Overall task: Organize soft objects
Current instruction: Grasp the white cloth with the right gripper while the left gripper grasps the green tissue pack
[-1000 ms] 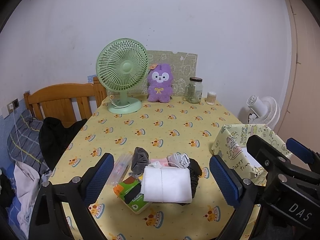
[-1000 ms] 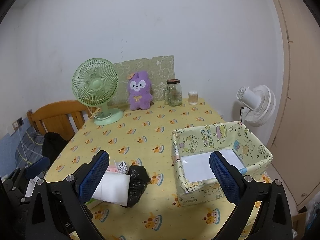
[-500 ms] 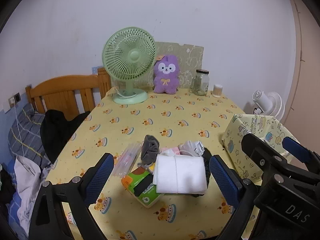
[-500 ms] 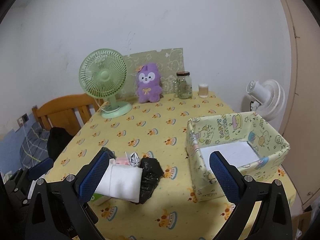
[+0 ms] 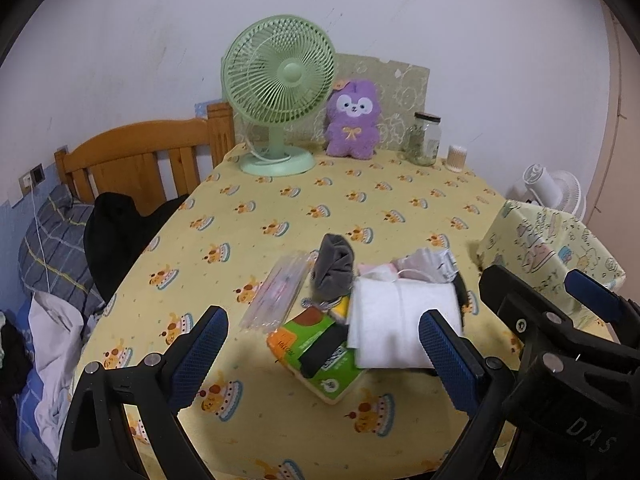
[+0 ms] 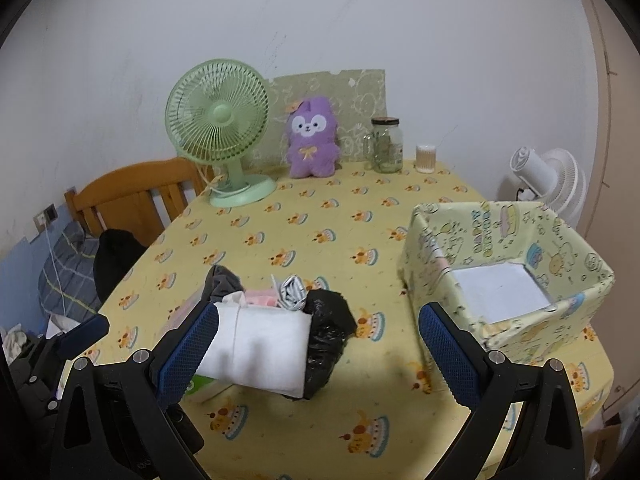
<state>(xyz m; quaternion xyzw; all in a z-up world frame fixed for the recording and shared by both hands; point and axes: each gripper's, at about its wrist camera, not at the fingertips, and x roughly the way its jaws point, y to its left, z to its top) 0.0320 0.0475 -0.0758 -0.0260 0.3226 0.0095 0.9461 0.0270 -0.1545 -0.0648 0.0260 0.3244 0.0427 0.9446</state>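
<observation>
A pile of soft things lies on the yellow tablecloth: a folded white cloth (image 5: 400, 320) (image 6: 260, 348), a grey sock (image 5: 334, 268), a green tissue pack (image 5: 320, 354), a clear plastic packet (image 5: 280, 292), a black plastic bag (image 6: 326, 332), and pink and striped pieces (image 6: 280, 298). A patterned open box (image 6: 508, 276) (image 5: 548, 248) stands at the right. My left gripper (image 5: 324, 354) is open and empty, just above the pile's near side. My right gripper (image 6: 318, 354) is open and empty, over the white cloth and black bag.
At the table's far edge stand a green fan (image 5: 278, 92), a purple plush (image 5: 352, 120), a glass jar (image 5: 426, 140) and a small cup (image 5: 456, 158). A wooden headboard (image 5: 140, 160) and bedding are left. A white fan (image 6: 548, 180) stands beyond the right edge.
Both grippers have moved forward and tilted down toward the pile, which now sits closer between the fingers. Both stay open. Nothing on the table moved.
</observation>
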